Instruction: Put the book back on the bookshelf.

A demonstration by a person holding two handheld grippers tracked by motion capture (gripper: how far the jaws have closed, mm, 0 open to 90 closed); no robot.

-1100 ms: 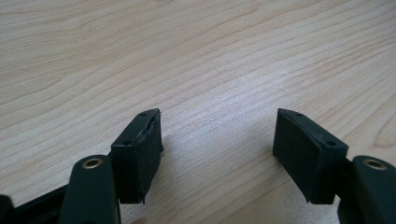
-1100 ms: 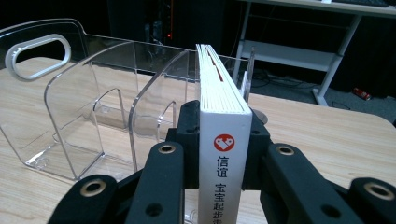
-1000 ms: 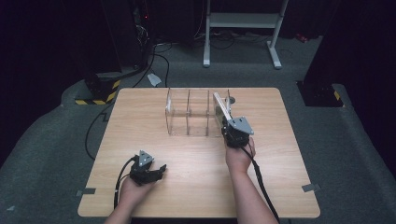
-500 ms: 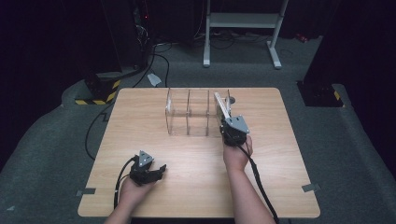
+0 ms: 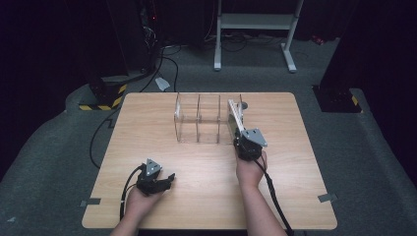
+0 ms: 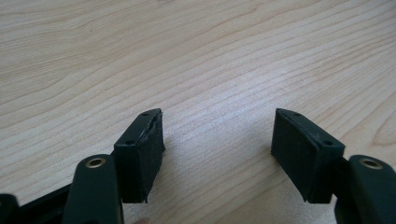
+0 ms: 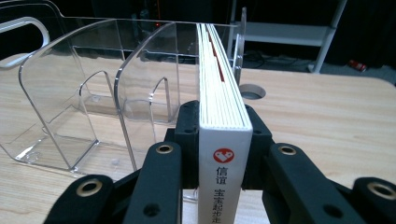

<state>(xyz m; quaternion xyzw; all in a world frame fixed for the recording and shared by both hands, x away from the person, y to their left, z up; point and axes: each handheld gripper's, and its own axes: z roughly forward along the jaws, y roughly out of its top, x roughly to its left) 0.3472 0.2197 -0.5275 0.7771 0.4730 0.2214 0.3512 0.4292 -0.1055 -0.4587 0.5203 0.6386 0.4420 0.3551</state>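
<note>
The right gripper (image 7: 219, 154) grips a white book (image 7: 223, 140) by its spine end, one black pad pressed flat on each cover. The book stands on edge with its spine toward the gripper, a red mark and dark characters printed on it. Its far end reaches into the rightmost bay of a clear rack (image 7: 70, 93), between a curved divider on the book's left and the end wall on its right. In the high view the right gripper (image 5: 244, 140) sits at the rack's (image 5: 196, 120) near right corner, and the book (image 5: 234, 117) slants away from it toward the desk's (image 5: 147, 123) far edge. The rack stands in the far half of the desk, about midway between the left and right edges.

The left gripper (image 6: 217, 140) has its jaws spread wide with bare wood between them. In the high view it (image 5: 164, 181) rests low near the desk's near left corner, well apart from the rack.
</note>
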